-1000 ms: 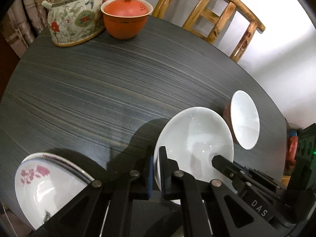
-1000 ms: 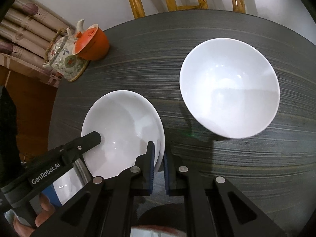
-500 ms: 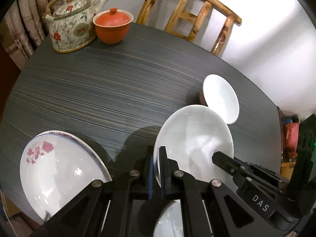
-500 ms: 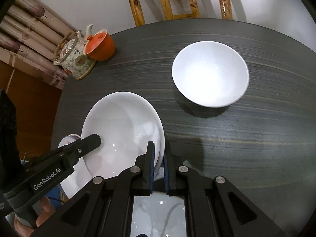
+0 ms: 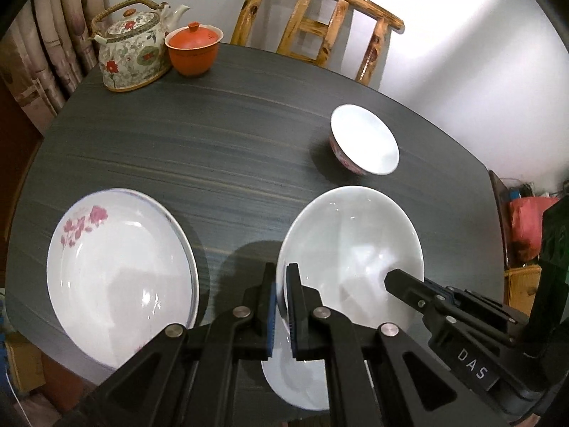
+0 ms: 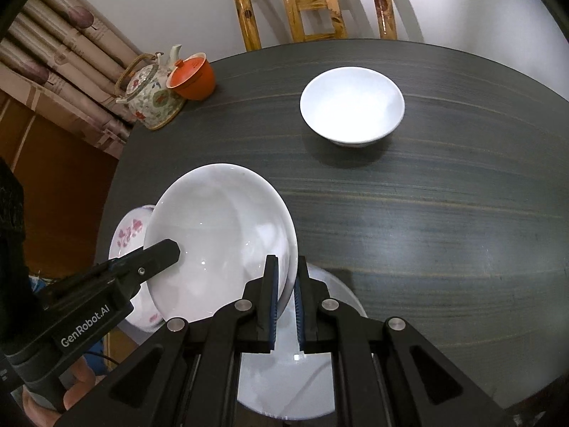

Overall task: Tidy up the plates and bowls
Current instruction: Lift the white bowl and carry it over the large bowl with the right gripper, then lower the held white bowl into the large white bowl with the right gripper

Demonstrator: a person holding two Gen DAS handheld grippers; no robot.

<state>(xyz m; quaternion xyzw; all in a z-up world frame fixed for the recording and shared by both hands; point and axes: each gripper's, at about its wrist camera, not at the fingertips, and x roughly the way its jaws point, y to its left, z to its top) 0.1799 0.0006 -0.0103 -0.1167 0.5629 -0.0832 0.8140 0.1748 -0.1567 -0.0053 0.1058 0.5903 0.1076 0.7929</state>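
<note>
Both grippers hold one white deep plate (image 5: 350, 249) by opposite rims, lifted above the table. My left gripper (image 5: 281, 281) is shut on its near-left rim. My right gripper (image 6: 286, 274) is shut on its right rim, and the plate (image 6: 220, 235) tilts in that view. The right gripper's fingers (image 5: 409, 284) show at the plate's far side in the left wrist view. Another white plate (image 6: 320, 373) lies on the table under the held one. A flower-patterned plate (image 5: 117, 277) lies at the table's left. A small white bowl (image 6: 352, 106) stands further back.
A floral teapot (image 5: 131, 49) and an orange lidded cup (image 5: 193, 49) stand at the dark table's (image 5: 213, 142) far left edge. A wooden chair (image 5: 320, 25) stands behind the table. A curtain hangs at the left.
Both grippers have risen and pulled back with the white plate held between them. The plate underneath and the flowered plate have come into fuller view.
</note>
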